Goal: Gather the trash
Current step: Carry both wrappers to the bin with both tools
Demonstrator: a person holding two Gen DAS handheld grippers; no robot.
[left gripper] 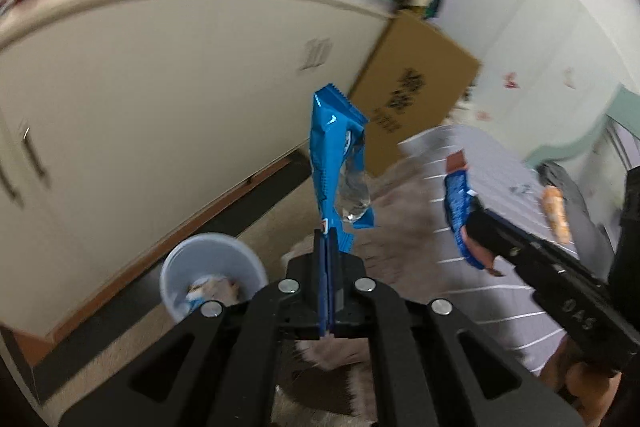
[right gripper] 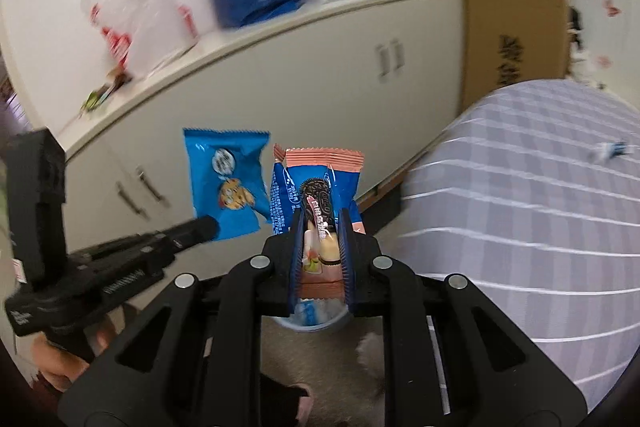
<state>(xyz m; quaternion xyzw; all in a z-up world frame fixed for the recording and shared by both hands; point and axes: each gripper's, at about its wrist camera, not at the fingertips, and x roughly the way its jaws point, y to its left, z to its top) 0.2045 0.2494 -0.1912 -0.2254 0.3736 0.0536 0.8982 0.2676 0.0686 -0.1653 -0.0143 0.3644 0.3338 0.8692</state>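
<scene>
Your left gripper [left gripper: 328,291] is clamped on a blue wrapper [left gripper: 334,163], your right gripper [right gripper: 320,251] on a pink-ended wrapper [right gripper: 320,195]; both are light, limp, slippery film, so grip low, with the bin [left gripper: 212,275] below-left of the left gripper.

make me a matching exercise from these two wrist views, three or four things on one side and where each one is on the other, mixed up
Things:
1. blue wrapper
2. cookie wrapper with pink ends
3. pale bin
4. cardboard box

Places:
A. leaning against the wall beside the cabinet
B. clamped in the right gripper
C. on the floor, with trash already inside
D. clamped in the left gripper

Pairs: 1-D, 2-B, 3-C, 4-A
</scene>
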